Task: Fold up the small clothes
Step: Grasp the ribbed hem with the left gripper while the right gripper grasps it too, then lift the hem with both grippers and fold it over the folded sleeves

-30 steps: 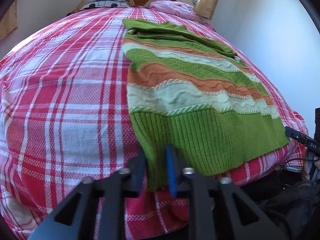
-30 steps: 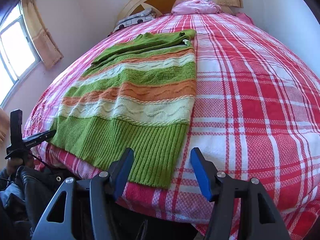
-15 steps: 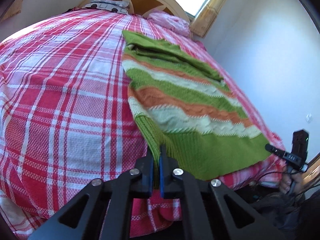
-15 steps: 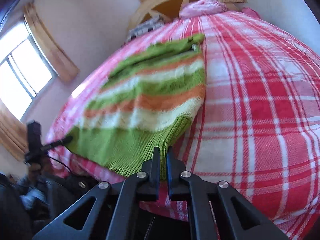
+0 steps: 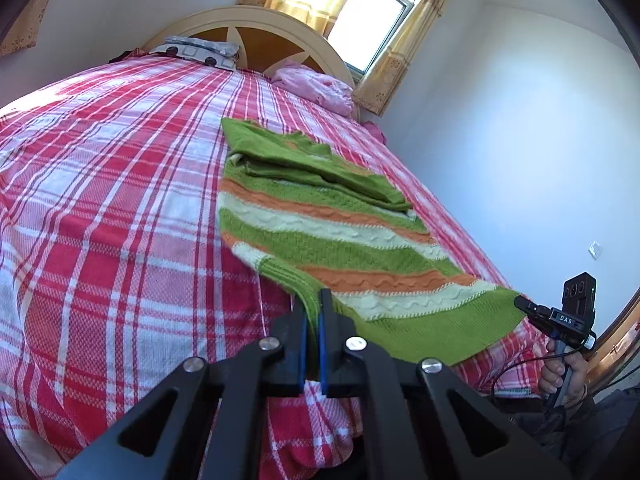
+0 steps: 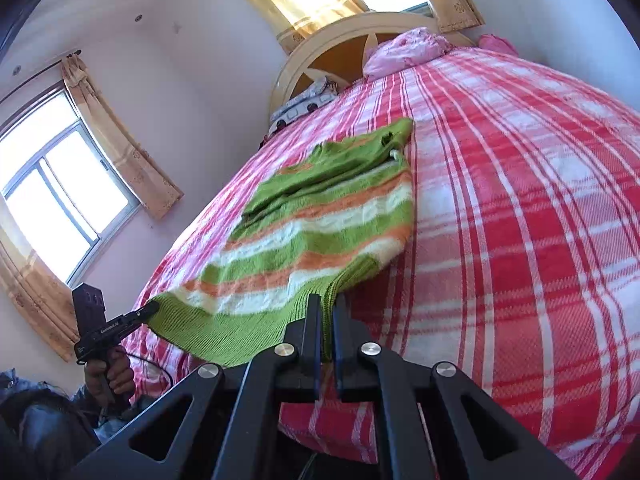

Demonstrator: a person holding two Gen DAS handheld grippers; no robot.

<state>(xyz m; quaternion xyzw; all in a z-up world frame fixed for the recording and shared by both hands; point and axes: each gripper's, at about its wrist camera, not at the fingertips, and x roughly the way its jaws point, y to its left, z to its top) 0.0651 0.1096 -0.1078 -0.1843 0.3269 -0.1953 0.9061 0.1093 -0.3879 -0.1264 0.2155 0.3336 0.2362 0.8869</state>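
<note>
A knitted sweater (image 5: 320,240) with green, orange and cream stripes lies lengthwise on the bed, its sleeves folded over the far end. My left gripper (image 5: 314,306) is shut on one corner of the green ribbed hem, lifted off the sheet. In the right wrist view the sweater (image 6: 320,232) runs away from my right gripper (image 6: 326,308), which is shut on the other hem corner. Each view also shows the opposite gripper pinching its corner: the right gripper (image 5: 522,303) and the left gripper (image 6: 150,307), each held by a hand. The hem hangs stretched between them.
A red and white plaid sheet (image 5: 120,220) covers the bed. At the far end a cream headboard (image 5: 256,28) stands behind a pink pillow (image 5: 316,84) and a grey patterned pillow (image 5: 200,50). A white wall (image 5: 520,140) runs close along one side; curtained windows (image 6: 60,200) are beyond.
Both grippers closed on the hem corners, the right from wide open. They then rose, lifting the hem off the sheet, and both views tilted up toward the headboard.
</note>
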